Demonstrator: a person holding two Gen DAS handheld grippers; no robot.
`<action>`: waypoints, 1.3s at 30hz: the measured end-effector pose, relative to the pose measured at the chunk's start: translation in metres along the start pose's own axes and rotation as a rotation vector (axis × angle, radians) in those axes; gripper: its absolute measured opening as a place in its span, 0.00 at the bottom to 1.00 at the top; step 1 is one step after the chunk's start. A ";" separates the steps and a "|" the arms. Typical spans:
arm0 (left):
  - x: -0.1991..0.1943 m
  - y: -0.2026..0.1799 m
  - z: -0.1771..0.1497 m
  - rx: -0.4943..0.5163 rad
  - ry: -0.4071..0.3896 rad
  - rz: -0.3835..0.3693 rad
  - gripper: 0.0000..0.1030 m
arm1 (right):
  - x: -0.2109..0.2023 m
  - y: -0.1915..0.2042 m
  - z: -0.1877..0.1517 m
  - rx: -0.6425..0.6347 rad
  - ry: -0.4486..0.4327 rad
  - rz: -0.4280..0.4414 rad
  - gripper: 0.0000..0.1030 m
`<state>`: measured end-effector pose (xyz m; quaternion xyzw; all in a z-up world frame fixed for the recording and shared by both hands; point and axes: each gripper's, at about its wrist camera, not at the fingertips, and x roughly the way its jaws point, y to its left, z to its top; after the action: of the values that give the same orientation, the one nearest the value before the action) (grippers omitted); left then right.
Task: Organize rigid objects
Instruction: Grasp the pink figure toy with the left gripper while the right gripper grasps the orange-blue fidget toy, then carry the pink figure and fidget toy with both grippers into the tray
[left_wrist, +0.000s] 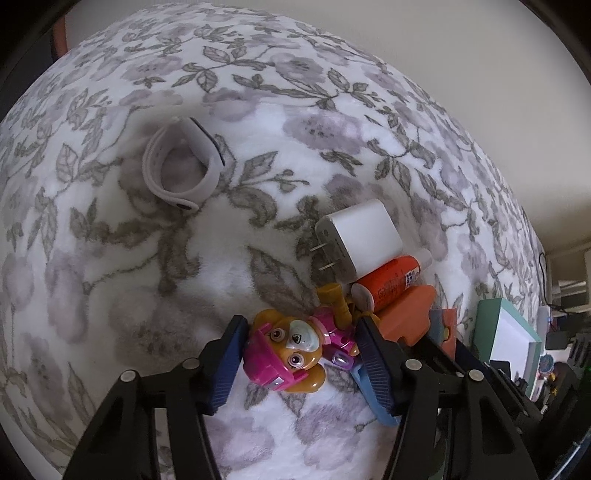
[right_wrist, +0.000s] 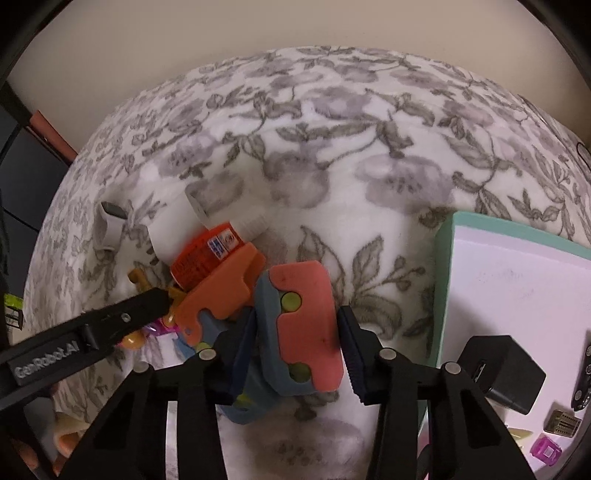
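Note:
A toy pup figure (left_wrist: 291, 350) in pink and tan lies on the flowered blanket (left_wrist: 258, 110). My left gripper (left_wrist: 301, 332) has a pad against each side of it. This gripper's black arm (right_wrist: 110, 321) also enters the right wrist view from the left. My right gripper (right_wrist: 295, 332) is closed on an orange and blue foam car (right_wrist: 303, 325), which is tilted on its edge. Just beyond are an orange foam piece (right_wrist: 218, 291), an orange bottle (right_wrist: 207, 254) with a white cap, and a white charger (left_wrist: 360, 236). A white watch band (left_wrist: 181, 166) lies apart at the far left.
A teal-rimmed white tray (right_wrist: 517, 266) sits to the right on the blanket; it holds a black charger (right_wrist: 506, 373), a purple cube (right_wrist: 546, 452) and other small parts. A blue strip (left_wrist: 365, 391) lies under the left gripper's right finger. A beige wall stands behind the bed.

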<state>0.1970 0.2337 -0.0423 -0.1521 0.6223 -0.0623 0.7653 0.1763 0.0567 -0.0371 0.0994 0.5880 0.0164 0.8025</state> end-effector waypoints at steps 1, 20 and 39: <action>0.000 0.000 0.000 0.002 0.000 0.001 0.62 | 0.000 0.002 -0.001 -0.012 -0.007 -0.009 0.44; -0.019 -0.002 -0.001 0.008 -0.046 -0.028 0.41 | -0.028 -0.012 -0.009 0.074 -0.067 0.009 0.44; -0.100 -0.024 -0.001 0.040 -0.225 -0.125 0.41 | -0.083 -0.036 -0.027 0.154 -0.163 0.051 0.44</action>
<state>0.1766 0.2393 0.0584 -0.1814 0.5203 -0.1048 0.8279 0.1218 0.0136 0.0267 0.1769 0.5176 -0.0166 0.8370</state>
